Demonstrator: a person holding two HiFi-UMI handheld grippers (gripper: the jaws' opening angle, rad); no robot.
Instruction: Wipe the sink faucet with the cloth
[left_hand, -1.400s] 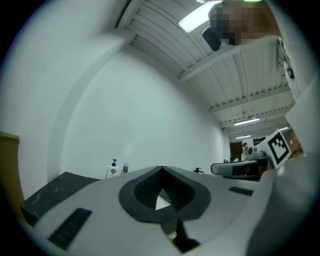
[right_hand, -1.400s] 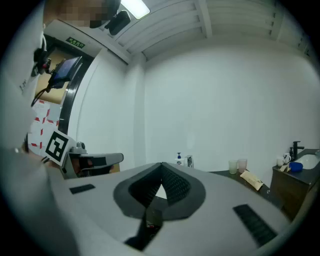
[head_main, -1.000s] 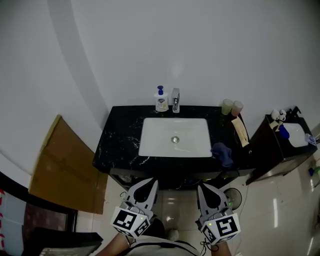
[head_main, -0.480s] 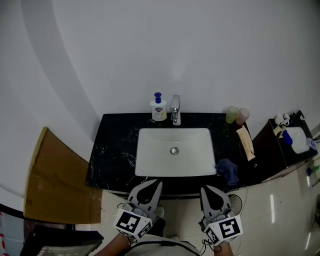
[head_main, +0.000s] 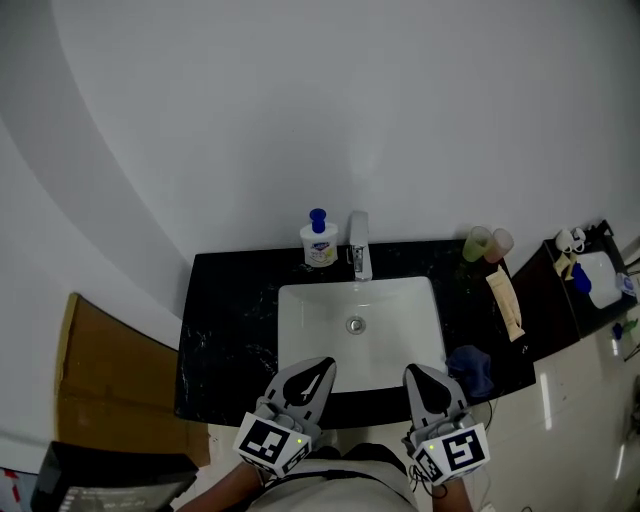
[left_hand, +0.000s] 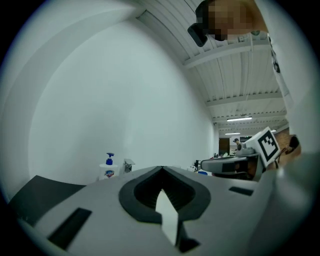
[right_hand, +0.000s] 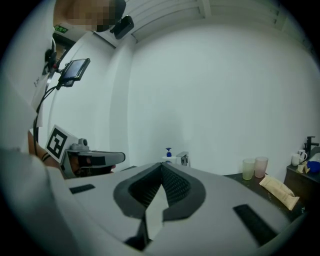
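Note:
A chrome faucet stands at the back rim of the white sink, set in a black counter. The blue cloth lies crumpled on the counter's front right corner. My left gripper is shut and empty over the sink's front left rim. On the other side my right gripper is shut and empty, just left of the cloth. In the left gripper view the closed left gripper points toward the faucet. In the right gripper view the closed right gripper lines up below the faucet.
A soap bottle stands left of the faucet. Two cups and a tan packet sit on the counter's right side. A dark side cabinet stands at the right. Flat cardboard leans at the left.
The counter and sink have come closer in the head view. Both grippers have moved forward from in front of the counter to over its front edge, still shut.

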